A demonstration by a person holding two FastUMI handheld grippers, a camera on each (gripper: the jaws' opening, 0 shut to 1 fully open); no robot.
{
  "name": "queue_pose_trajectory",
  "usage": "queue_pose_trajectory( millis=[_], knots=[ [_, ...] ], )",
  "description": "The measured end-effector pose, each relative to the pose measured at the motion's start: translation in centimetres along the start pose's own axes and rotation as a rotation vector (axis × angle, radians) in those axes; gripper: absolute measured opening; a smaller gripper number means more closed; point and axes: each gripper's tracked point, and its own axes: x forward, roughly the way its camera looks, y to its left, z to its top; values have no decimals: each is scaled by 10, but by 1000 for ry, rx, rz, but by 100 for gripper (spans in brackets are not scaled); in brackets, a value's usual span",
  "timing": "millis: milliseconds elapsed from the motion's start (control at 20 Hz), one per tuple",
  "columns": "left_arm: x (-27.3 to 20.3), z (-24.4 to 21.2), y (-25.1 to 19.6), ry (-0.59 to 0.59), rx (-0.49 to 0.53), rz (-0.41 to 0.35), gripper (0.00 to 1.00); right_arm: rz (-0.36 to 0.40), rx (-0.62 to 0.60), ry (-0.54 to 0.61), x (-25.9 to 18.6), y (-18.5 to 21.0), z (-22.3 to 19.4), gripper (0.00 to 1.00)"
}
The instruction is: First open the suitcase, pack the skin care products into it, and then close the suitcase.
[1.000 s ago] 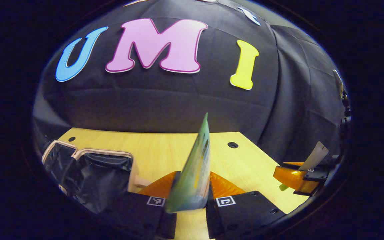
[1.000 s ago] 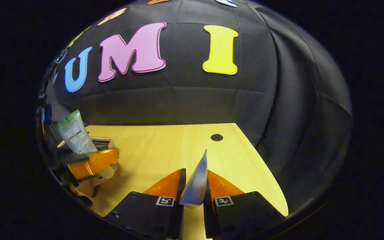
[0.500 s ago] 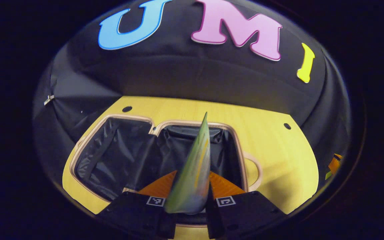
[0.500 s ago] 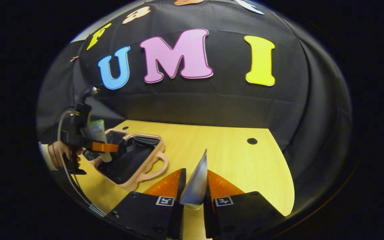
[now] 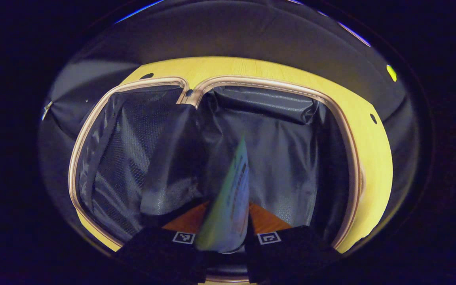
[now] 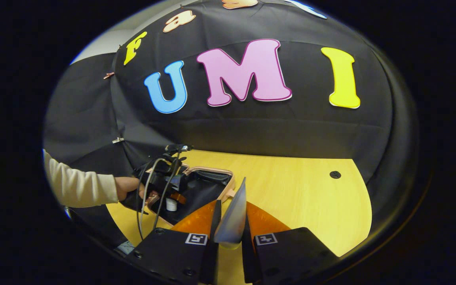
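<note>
Left tongs [image 5: 225,229] clamp a green tube [image 5: 230,202] inside the open suitcase [image 5: 346,130]; right tongs [image 6: 230,231] clamp a silver tube [image 6: 234,215].

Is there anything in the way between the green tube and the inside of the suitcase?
Nothing visible. The left gripper holds the green tube right over the open suitcase, and the dark lining below it looks bare. The lid is laid flat, so the way down looks free.

The left tool [image 5: 223,237] grips a green tube [image 5: 230,206] upright, above the open suitcase [image 5: 346,130], which lies on the yellow tabletop [image 5: 374,158].
</note>
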Motion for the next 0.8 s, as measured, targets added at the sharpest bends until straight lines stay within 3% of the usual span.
queue_pose_trajectory(
  millis=[150,250,300,400,600,800],
  knots=[
    [-7,15,5,-69,-11,31,47,3,4,24,6,-1,-5,29],
    [-23,25,0,-144,-32,9,70,6,13,35,13,1,-4,28],
    [-38,33,-2,-196,-40,5,87,4,10,48,19,2,-4,28],
    [-79,49,13,-339,-62,40,99,9,9,83,28,9,-7,28],
    [-174,64,57,-601,-166,35,97,4,-13,143,67,31,-13,25],
    [-225,50,98,-664,-243,-28,96,48,103,249,124,85,-33,28]
  ],
)
